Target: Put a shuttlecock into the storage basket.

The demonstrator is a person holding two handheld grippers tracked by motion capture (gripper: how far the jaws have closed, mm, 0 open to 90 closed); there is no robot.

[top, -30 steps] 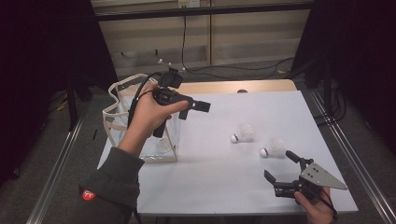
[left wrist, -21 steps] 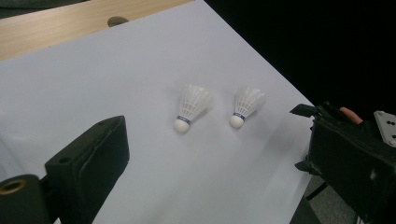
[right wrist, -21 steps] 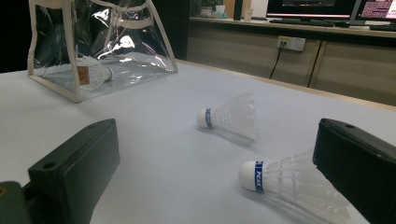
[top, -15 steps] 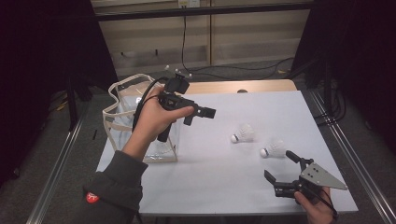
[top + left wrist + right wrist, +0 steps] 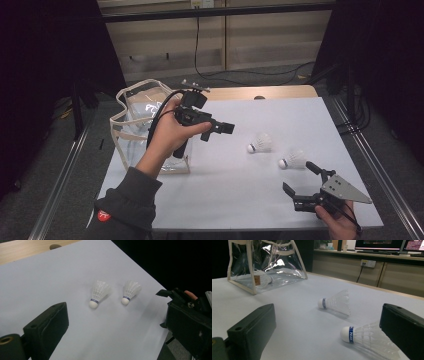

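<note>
Two shuttlecocks lie on the white bench, right of centre: the far shuttlecock (image 5: 260, 143) and the near shuttlecock (image 5: 293, 159), close together but not touching, both on their sides with the cork ends toward the left in the high view. A clear plastic bag (image 5: 136, 125) with cream trim stands at the bench's left edge, and in the right gripper view I see one shuttlecock in the bag (image 5: 262, 278) lying at its bottom.

I judge the work to be packing shuttlecocks into that bag, with one in and two left. I hold the left gripper (image 5: 219, 130) raised just right of the bag, pointing toward the pair; its jaws stand wide and hold nothing. The right gripper (image 5: 301, 181) sits low at the near right corner, jaws also wide and holding nothing, the near shuttlecock just ahead of them.

The next move, as I see it, calls for closing on one shuttlecock, gently around the skirt or cork so the feathers don't crush, then lifting it over the bag's open top.
</note>
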